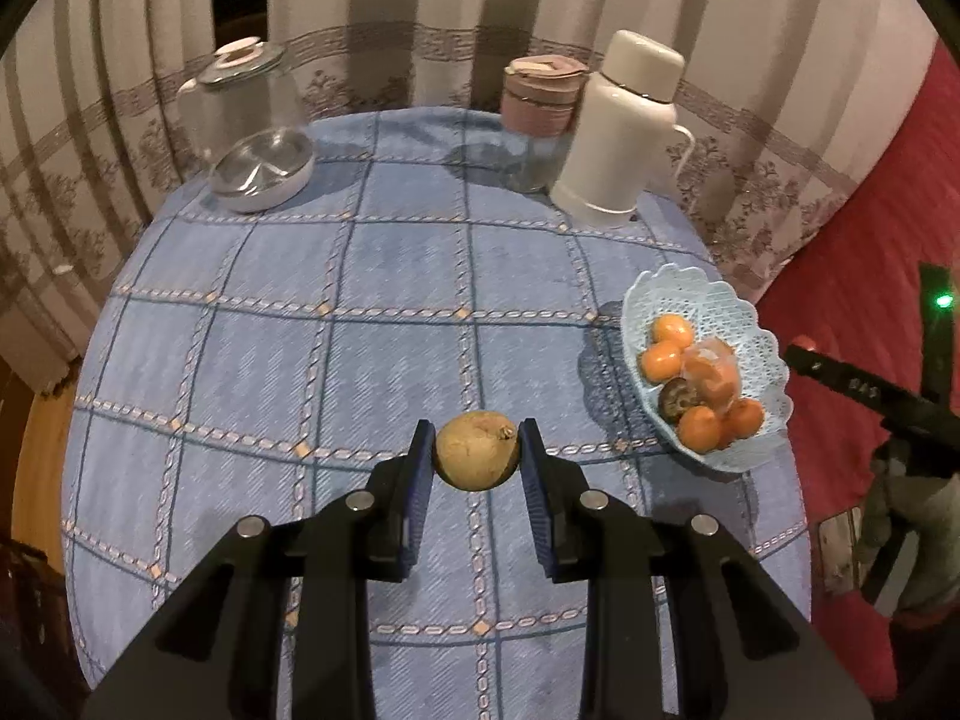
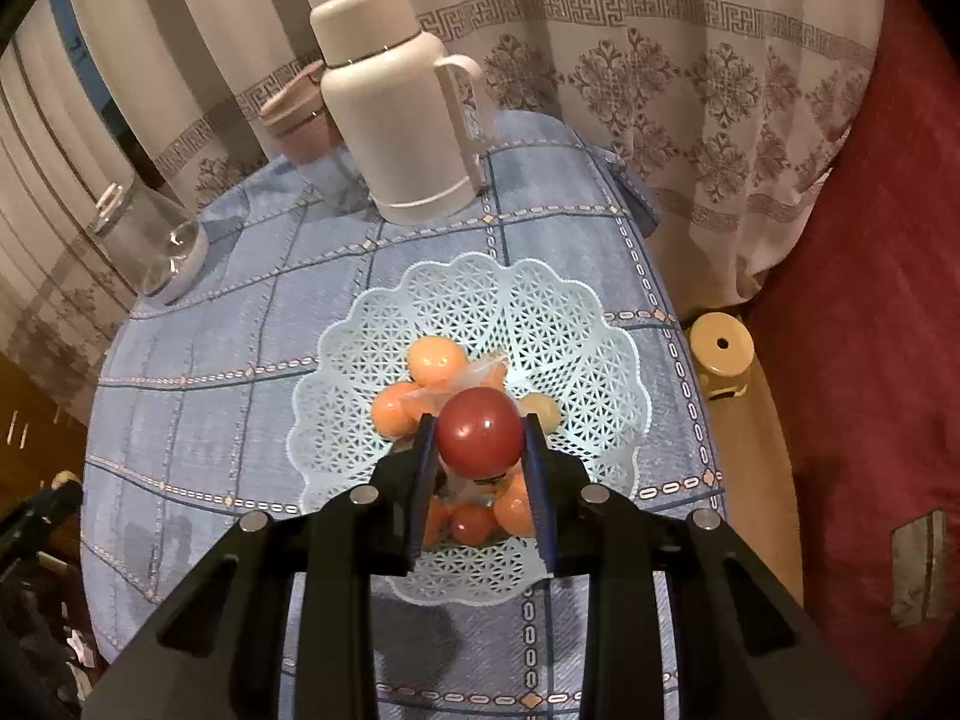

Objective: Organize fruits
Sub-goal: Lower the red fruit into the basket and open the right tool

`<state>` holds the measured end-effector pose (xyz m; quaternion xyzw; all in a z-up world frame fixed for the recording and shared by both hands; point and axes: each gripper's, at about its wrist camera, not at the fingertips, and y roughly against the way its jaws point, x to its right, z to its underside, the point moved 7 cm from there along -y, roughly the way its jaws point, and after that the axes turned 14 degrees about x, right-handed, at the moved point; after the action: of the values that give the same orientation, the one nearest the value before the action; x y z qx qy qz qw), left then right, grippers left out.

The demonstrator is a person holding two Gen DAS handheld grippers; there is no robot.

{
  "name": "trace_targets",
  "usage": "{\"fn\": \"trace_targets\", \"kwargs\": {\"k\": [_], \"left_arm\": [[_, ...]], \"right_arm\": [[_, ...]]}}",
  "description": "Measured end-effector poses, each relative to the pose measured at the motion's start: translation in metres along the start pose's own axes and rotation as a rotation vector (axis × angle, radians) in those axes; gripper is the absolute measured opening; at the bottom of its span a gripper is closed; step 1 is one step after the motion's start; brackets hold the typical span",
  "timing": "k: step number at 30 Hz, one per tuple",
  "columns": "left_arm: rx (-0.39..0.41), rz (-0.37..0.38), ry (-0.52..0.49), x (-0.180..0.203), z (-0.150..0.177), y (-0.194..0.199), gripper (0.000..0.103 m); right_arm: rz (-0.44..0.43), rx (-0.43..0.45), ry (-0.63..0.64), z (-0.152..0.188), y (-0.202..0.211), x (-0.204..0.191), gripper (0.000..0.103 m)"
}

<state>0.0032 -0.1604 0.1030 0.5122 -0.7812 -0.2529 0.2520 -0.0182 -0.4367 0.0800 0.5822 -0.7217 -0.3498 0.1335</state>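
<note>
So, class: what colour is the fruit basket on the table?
Pale blue lattice basket, clearest in the right wrist view.

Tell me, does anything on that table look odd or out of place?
Nothing is spilled or broken. One oddity: in the blue basket, among the oranges, one fruit sits wrapped in clear plastic, beside a dark shrivelled-looking fruit. Each gripper simply holds a fruit.

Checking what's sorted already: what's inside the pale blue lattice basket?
The pale blue lattice plastic basket holds several orange mandarins, a clear bag of orange fruit and one dark brown round fruit. Anything beneath them is hidden.
</note>
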Motion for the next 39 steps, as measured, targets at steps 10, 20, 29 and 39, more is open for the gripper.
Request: {"fn": "trace_targets", "kwargs": {"k": [10,20,29,39], "left_arm": [[0.000,0.046,-0.051,0.026,-0.009,-0.008,0.029],[-0.010,0.069,-0.077,0.042,-0.012,-0.016,0.029],[-0.005,0.096,-0.107,0.062,-0.021,-0.028,0.029],[-0.006,0.137,-0.140,0.088,-0.029,-0.044,0.029]], "right_arm": [[0.056,-0.028,0.034,0.008,-0.025,0.012,0.029],[0.077,-0.059,0.049,0.019,-0.042,0.022,0.029],[0.073,-0.056,0.026,0.018,-0.046,0.027,0.030],[0.057,-0.042,0.015,0.014,-0.040,0.028,0.030]]}}
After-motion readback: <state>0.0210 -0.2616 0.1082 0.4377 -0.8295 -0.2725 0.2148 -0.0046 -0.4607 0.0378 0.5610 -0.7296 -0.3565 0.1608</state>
